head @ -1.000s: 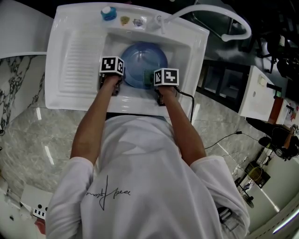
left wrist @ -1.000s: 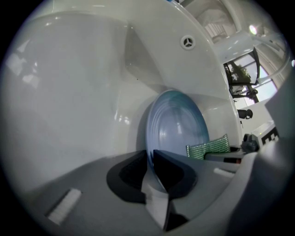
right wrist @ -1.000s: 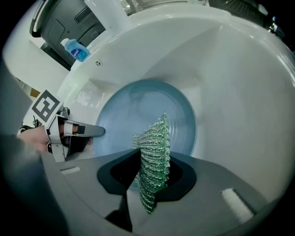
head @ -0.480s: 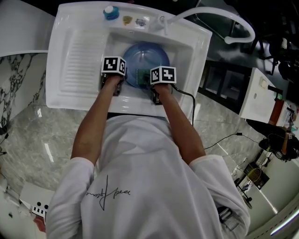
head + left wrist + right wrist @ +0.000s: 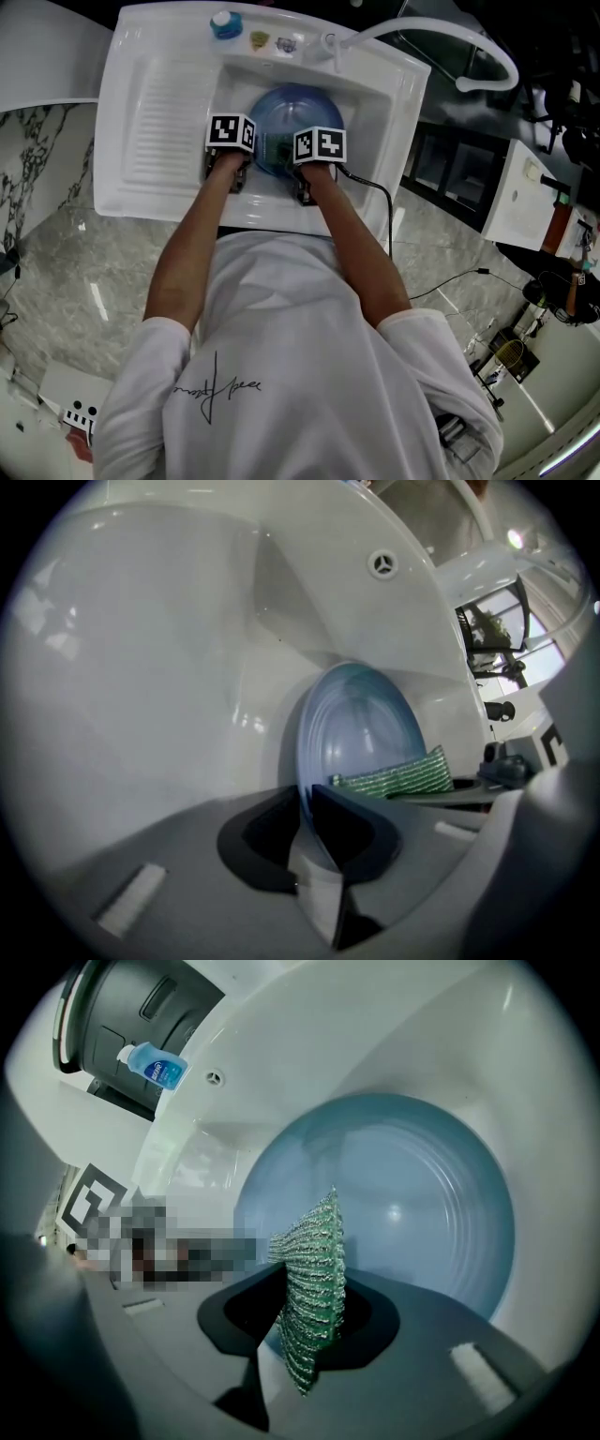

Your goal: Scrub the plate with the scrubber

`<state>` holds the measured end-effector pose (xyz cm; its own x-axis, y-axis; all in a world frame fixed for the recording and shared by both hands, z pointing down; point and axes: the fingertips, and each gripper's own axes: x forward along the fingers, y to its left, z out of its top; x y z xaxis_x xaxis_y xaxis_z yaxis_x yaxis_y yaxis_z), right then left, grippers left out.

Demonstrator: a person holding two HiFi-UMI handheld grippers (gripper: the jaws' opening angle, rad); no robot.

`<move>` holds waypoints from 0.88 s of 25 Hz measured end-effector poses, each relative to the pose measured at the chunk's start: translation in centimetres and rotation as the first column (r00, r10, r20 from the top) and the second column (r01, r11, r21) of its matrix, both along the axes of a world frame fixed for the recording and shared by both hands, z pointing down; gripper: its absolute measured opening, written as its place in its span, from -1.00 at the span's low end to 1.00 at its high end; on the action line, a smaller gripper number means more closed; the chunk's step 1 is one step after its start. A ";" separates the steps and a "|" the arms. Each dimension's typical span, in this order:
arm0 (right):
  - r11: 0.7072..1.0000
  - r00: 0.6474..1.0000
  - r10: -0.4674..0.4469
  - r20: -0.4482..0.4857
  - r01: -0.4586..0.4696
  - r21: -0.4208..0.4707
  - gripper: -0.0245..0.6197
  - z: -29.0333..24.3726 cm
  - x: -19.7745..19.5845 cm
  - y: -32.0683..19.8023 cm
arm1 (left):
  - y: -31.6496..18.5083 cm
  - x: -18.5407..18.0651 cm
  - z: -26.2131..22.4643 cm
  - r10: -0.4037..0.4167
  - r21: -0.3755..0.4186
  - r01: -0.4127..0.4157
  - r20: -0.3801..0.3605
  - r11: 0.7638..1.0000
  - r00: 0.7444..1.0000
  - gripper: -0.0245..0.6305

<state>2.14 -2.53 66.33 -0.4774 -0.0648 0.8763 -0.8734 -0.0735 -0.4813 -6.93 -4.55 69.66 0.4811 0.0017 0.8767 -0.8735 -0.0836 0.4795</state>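
A pale blue plate point(image 5: 292, 111) point(image 5: 422, 1204) lies in the white sink basin point(image 5: 370, 112). My left gripper point(image 5: 306, 829) is shut on the plate's near rim point(image 5: 305, 761), the edge pinched between its jaws. My right gripper point(image 5: 309, 1321) is shut on a green mesh scrubber point(image 5: 314, 1279), which stands up between the jaws over the plate's near part. In the left gripper view the scrubber point(image 5: 394, 776) rests against the plate's face at the right. In the head view both marker cubes sit side by side over the plate's near edge, the left gripper point(image 5: 231, 141) and the right gripper point(image 5: 314, 155).
A blue soap bottle point(image 5: 225, 24) point(image 5: 157, 1067) stands on the sink's back ledge. A white curved tap spout point(image 5: 441, 37) reaches out to the right. The ribbed draining board point(image 5: 155, 112) lies left of the basin. A marble counter point(image 5: 56, 253) surrounds the sink.
My right gripper has slid left with the scrubber, closing toward the left gripper over the plate. The left gripper has stayed put on the rim.
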 end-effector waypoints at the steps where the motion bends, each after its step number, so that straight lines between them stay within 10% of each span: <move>1: 1.000 1.000 0.004 0.004 -0.004 0.001 -0.68 0.0 -0.2 -0.1 | 0.0 0.0 0.0 0.000 0.000 0.000 0.000 1.000 1.000 -0.67; 22: 0.982 0.970 0.167 0.174 -0.180 0.060 -0.69 -1.0 -1.8 -5.8 | 0.0 0.1 0.0 0.000 -0.002 0.000 -0.006 1.000 1.000 -0.67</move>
